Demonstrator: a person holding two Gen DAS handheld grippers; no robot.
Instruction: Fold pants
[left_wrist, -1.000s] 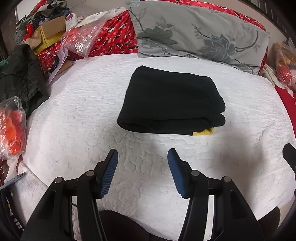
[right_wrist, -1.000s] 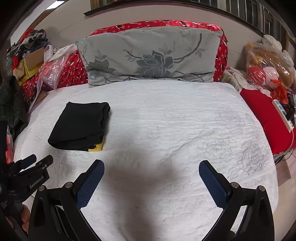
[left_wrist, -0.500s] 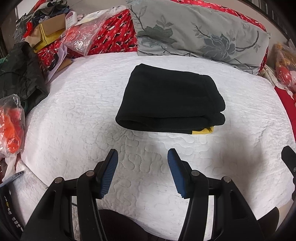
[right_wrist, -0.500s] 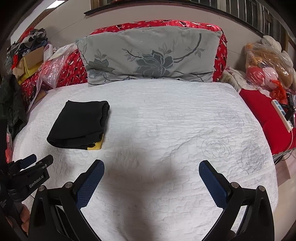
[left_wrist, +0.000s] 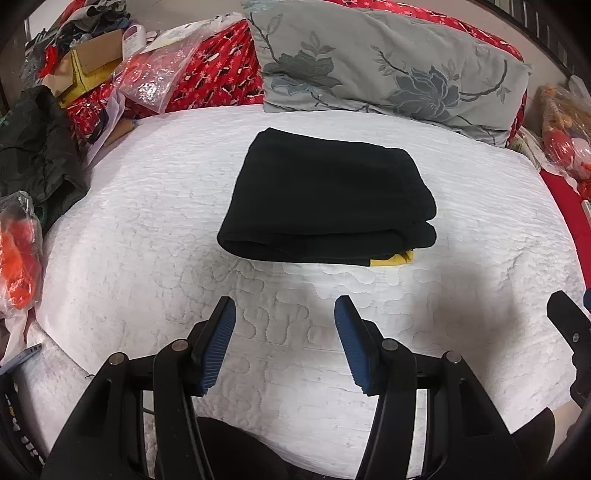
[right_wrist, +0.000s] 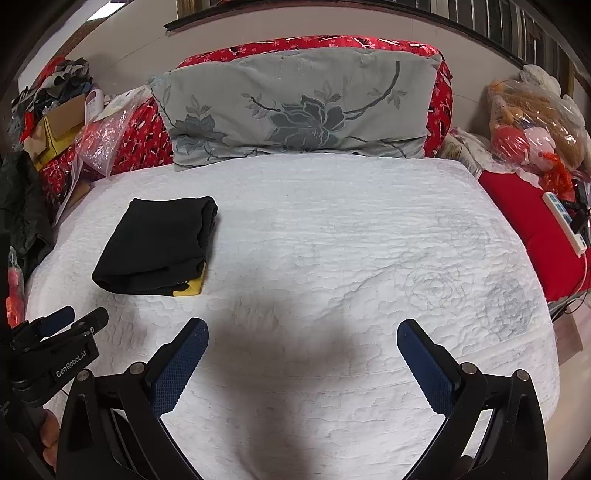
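While the pants (left_wrist: 328, 206) lie as a compact black stack on the white quilted bed (left_wrist: 147, 221), toward its left side and nearer the pillow (left_wrist: 388, 70) end than the foot edge, neither gripper touches them. Left gripper (left_wrist: 282, 347): jaws apart, empty, hovering above bare quilt just short of the stack's near edge. Right gripper (right_wrist: 301, 365): jaws wide apart, empty, over the middle of the bed near the foot edge, well apart from the stack. A yellow piece (left_wrist: 391, 259) pokes out at the stack's near right corner; what it is, I cannot tell.

Judgement: folding looks essentially complete. If a last touch is wanted, tuck the yellow corner under with one jaw from the side, press lightly downward, avoid dragging the top layer or reopening the fold. Otherwise keep both grippers clear.
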